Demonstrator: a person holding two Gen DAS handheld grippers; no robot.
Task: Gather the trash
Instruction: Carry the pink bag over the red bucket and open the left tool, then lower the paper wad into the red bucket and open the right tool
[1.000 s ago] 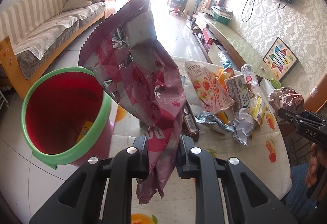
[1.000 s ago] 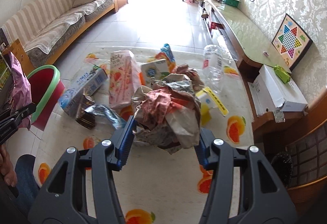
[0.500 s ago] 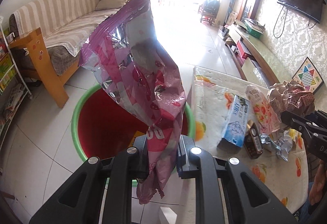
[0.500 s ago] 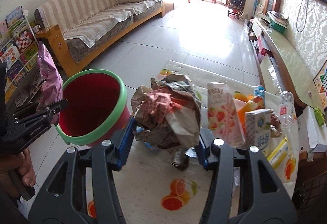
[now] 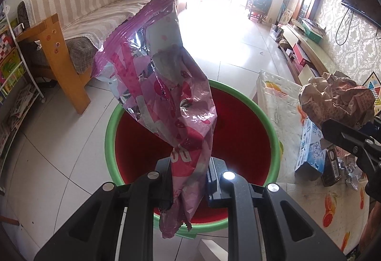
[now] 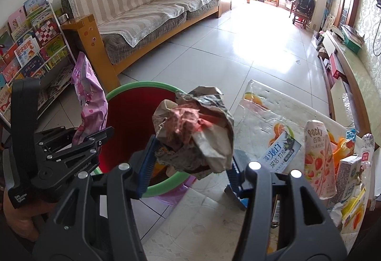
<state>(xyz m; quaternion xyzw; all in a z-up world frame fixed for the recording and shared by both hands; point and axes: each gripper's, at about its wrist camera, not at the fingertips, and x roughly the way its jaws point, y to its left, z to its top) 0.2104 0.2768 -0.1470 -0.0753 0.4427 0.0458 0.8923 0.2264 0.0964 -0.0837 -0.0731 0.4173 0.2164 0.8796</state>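
Your left gripper (image 5: 189,183) is pinching the pink foil snack bag (image 5: 162,94) near its lower end, jaws nearly together on the thin film, and the bag stands up directly over the mouth of the red bin with the green rim (image 5: 266,115). Judge that bag as almost weightless, crinkly and slick: it holds some shape from its creases but flops from the pinch point, and because it is so light it may drift or cling to a pad rather than drop straight. You hold it low, so most of its length is above the gripper; the loose tail below hangs over the near rim.

Your right gripper (image 6: 190,165) is clamped around the crumpled paper wad (image 6: 195,132), jaws part-way spread with the blue pads pressed into its sides. The wad hangs over the bin's right side, beside the surface (image 6: 257,104) with the fruit-print cover. Treat it as light, springy and compressible: it gives under the pads and should fall cleanly.

More trash waits on the surface: a Pocky pack (image 6: 319,161) and a blue carton (image 6: 281,154), both light and stiff enough to take across their narrow sides.
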